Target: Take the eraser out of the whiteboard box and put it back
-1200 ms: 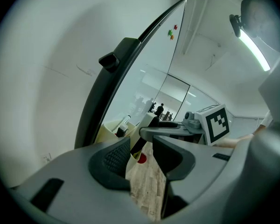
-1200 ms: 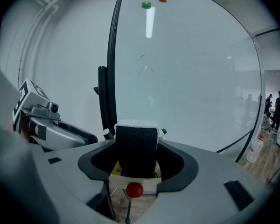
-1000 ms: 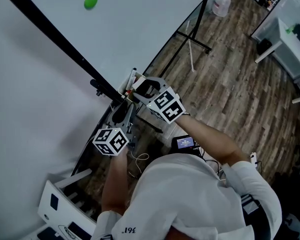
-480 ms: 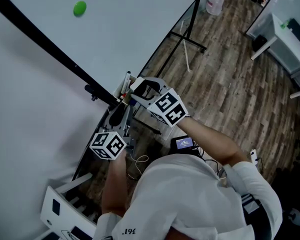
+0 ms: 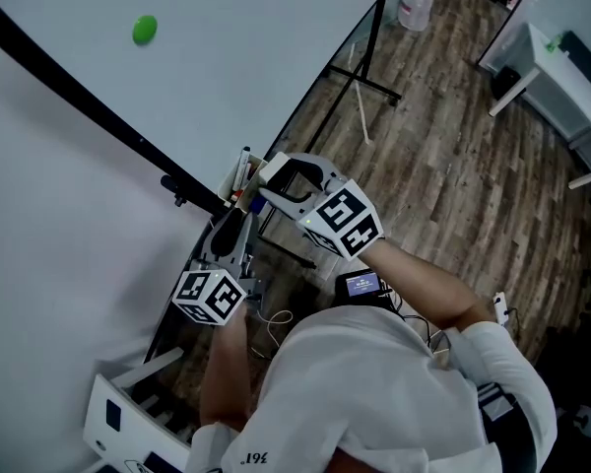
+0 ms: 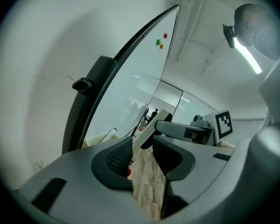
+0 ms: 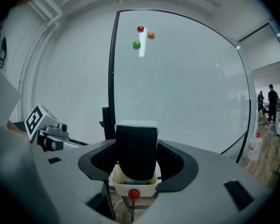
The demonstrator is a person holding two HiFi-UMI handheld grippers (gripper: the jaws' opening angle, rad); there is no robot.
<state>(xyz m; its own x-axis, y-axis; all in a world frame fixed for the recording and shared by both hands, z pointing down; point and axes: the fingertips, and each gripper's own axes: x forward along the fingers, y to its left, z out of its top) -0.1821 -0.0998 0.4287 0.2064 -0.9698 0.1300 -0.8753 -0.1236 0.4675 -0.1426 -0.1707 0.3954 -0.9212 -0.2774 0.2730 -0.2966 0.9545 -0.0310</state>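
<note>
Black felt covers the front of the eraser (image 7: 136,141), and its back is white. The right claw (image 7: 136,158) is clamped on it, with one jaw on each side. The eraser stands upright. Its low end is right at the open top of the cream box (image 7: 133,186). It is hard to tell if the end is inside the box or just over it. A small red ball (image 7: 134,194) sits at the front of the box.

The box hangs at the bottom of the board (image 7: 186,87). High up on the board are a green magnet (image 7: 136,44), a red magnet (image 7: 140,29) and an orange magnet (image 7: 151,35), all close together.

The left claw (image 6: 141,154) has its jaws apart. There is nothing between them, and only the wood floor (image 6: 147,190) shows in the gap. A pen (image 6: 108,134) sticks out of the box. In the head view, the left claw is low by the black edge of the board, just beside the right claw and a bit below it. A bottle (image 5: 415,3) stands far off on the floor.
</note>
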